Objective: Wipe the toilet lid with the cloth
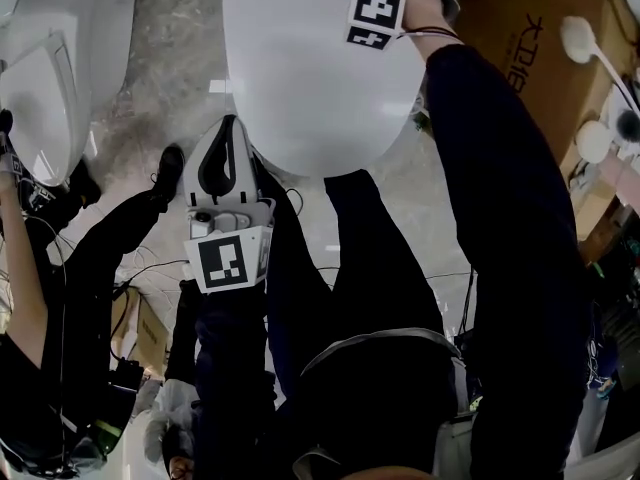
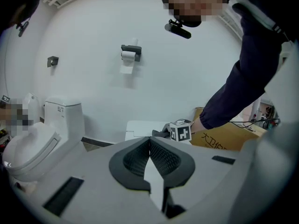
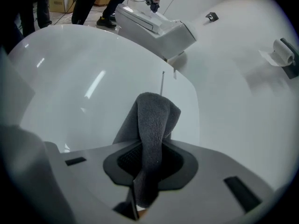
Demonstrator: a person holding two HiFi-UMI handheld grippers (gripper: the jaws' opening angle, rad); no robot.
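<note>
The white toilet lid (image 1: 310, 68) is down and fills the top of the head view. My right gripper (image 3: 149, 148) is shut on a grey fleecy cloth (image 3: 154, 120), which folds over onto the lid (image 3: 84, 78) near its back end. In the head view only its marker cube (image 1: 377, 13) shows, at the lid's far right. My left gripper (image 1: 230, 128) hangs just off the lid's near rim, clear of the cloth. Its jaws (image 2: 149, 143) are shut with nothing between them.
A second white toilet (image 1: 45, 88) stands at the left, with a person's dark legs and shoe (image 1: 168, 168) beside it. A cardboard box (image 1: 530, 48) sits at the right. The cistern (image 3: 154, 27) stands behind the lid. A paper-roll holder (image 2: 130, 55) hangs on the wall. Cables lie on the floor.
</note>
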